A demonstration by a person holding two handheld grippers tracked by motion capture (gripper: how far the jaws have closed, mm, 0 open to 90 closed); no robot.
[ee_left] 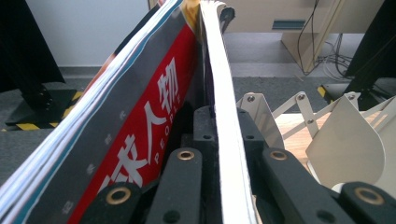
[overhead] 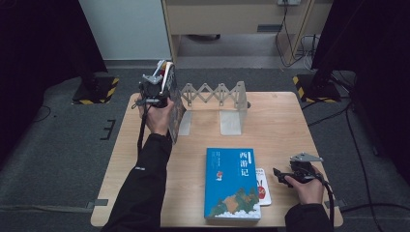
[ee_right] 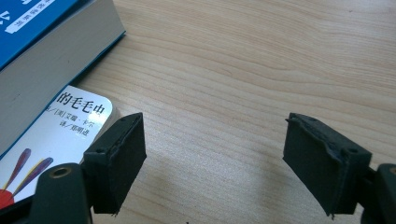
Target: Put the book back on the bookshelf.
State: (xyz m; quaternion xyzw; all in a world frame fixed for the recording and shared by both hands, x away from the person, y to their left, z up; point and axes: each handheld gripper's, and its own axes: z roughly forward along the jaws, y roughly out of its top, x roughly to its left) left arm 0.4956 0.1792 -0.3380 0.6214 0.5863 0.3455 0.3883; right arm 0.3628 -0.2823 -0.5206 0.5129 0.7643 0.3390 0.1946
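Two grippers are at work. At the far left of the counter (overhead: 280,121), the left gripper (overhead: 162,82) is clenched on a magazine (ee_left: 140,140), held upright on its edge just left of the white folding rack (overhead: 220,96), its long axis running near to far. The right gripper (ee_right: 212,163) rests released at the near right, beside a blue book (overhead: 232,183) lying flat, spine pointing near to far.

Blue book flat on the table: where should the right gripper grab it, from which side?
Take the blue book at its right edge, coming in level from the right gripper side. It lies flat, so only its thick page edge offers a bite; the small white book tucked beneath lifts that edge.
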